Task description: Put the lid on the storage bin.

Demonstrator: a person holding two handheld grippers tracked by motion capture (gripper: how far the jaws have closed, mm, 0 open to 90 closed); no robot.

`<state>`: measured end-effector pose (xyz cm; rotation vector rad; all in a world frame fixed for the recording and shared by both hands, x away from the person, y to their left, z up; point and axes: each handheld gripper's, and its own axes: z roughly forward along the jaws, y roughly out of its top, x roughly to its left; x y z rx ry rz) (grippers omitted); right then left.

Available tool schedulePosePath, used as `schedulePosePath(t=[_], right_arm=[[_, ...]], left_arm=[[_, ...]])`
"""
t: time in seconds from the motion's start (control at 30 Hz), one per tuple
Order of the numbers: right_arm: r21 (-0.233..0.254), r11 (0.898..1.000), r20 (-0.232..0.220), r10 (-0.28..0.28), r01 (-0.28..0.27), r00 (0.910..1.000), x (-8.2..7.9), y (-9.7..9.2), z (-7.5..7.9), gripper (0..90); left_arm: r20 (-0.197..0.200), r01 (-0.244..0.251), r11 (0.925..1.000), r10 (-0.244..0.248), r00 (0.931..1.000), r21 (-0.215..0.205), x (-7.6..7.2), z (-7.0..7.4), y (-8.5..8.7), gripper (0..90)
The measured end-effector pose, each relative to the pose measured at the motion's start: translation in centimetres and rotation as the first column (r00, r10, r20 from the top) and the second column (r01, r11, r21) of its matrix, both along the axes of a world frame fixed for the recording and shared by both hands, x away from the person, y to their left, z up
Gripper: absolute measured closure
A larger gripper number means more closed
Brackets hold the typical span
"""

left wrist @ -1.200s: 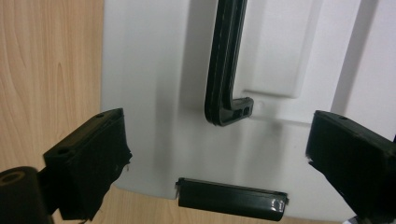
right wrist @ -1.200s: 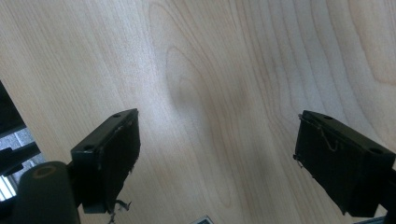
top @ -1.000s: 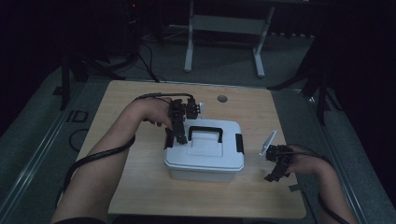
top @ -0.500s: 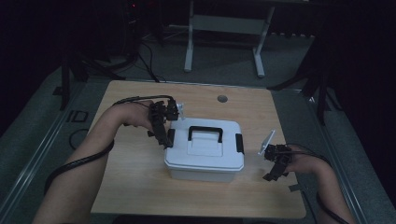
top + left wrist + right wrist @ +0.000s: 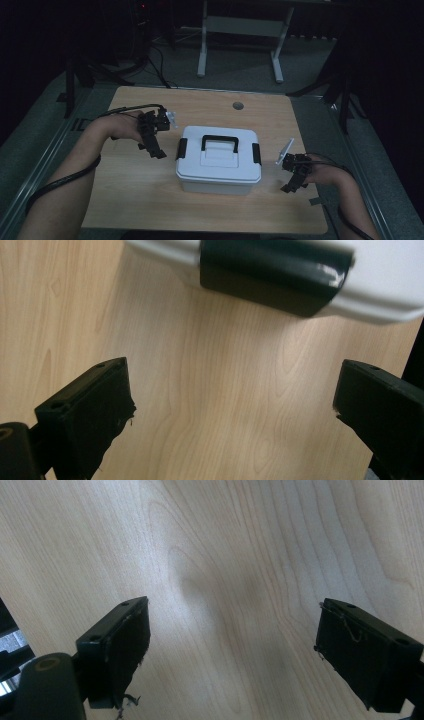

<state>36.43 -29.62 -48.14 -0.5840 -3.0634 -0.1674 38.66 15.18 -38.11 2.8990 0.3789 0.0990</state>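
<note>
Sitting mid-frame on the table (image 5: 125, 200), the white box (image 5: 218, 170) is latched shut — left gripper (image 5: 156, 150) and right gripper (image 5: 290, 186) flank it, both wide open, holding nothing.

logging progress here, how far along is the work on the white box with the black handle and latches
Done: the white plastic box sits closed on the wooden table, its black side latch down.
In hand: nothing; the left gripper hangs open beside that latch, and the right gripper is open over bare wood.
Left: probably gripping the latches or the black handle.
</note>
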Motion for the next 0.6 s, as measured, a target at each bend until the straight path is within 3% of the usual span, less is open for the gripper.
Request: schedulePosePath(t=[0.13, 0.33, 0.6], right_arm=[[0.002, 1.000, 0.005, 0.000, 0.000, 1.0000, 0.1, 0.0, 0.0, 14.0], [0.004, 1.000, 0.009, -0.004, 0.003, 1.0000, 0.2, 0.1, 0.0, 14.0], [0.005, 1.000, 0.012, -0.006, 0.006, 0.9999, 0.3, 0.3, 0.0, 14.0]], left_arm=[[0.000, -0.014, 0.9999, 0.014, 0.9999, 0.009, -0.2, -0.5, 1.3, 2.0], [-0.009, -0.042, 0.9988, 0.042, 0.9991, -0.024, -0.8, -1.3, 3.1, 2.0], [-0.029, -0.076, 0.9968, 0.076, 0.9967, -0.023, -1.3, -2.9, 5.5, 2.0]])
